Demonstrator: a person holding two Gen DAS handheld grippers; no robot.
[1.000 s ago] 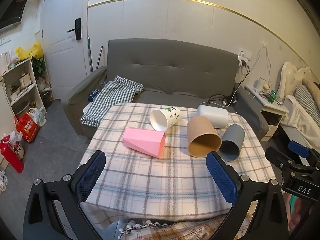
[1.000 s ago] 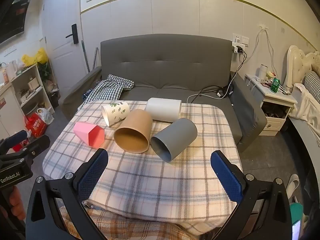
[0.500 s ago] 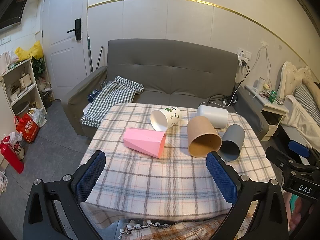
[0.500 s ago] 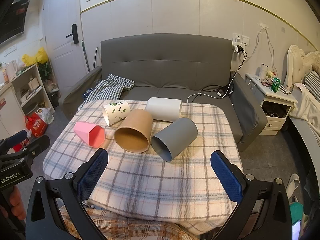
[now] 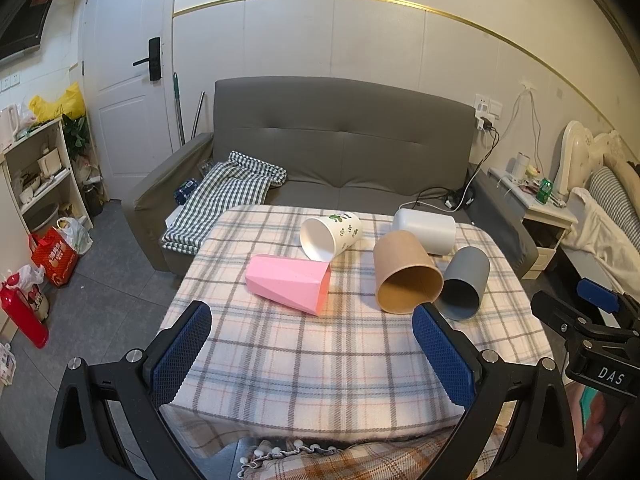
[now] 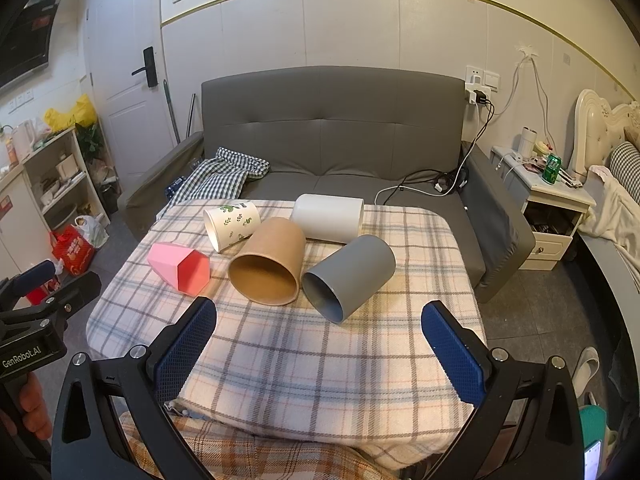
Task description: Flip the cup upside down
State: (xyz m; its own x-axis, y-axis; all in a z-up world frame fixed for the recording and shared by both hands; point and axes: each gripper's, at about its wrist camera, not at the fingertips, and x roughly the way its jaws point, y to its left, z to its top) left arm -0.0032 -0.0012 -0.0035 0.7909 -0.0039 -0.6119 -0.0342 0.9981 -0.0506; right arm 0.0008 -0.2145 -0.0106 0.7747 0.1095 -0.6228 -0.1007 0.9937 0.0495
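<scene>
Several cups lie on their sides on a plaid-covered table (image 5: pixel 304 360). A pink faceted cup (image 5: pixel 288 283) lies at the left, a white leaf-print cup (image 5: pixel 332 234) behind it, a brown cup (image 5: pixel 406 276) in the middle, a grey cup (image 5: pixel 466 284) at the right and a plain white cup (image 5: pixel 426 228) at the back. They also show in the right wrist view: pink (image 6: pixel 180 266), leaf-print (image 6: pixel 232 224), brown (image 6: pixel 270 266), grey (image 6: pixel 348 276), white (image 6: pixel 328 216). My left gripper (image 5: pixel 312 354) and right gripper (image 6: pixel 320 354) are open and empty, above the table's near edge.
A grey sofa (image 5: pixel 340 152) with a checked cloth (image 5: pixel 224 196) stands behind the table. A shelf (image 5: pixel 36 176) and bags are at the left, a nightstand (image 5: pixel 536 216) and bed at the right. Cables trail over the sofa's right end.
</scene>
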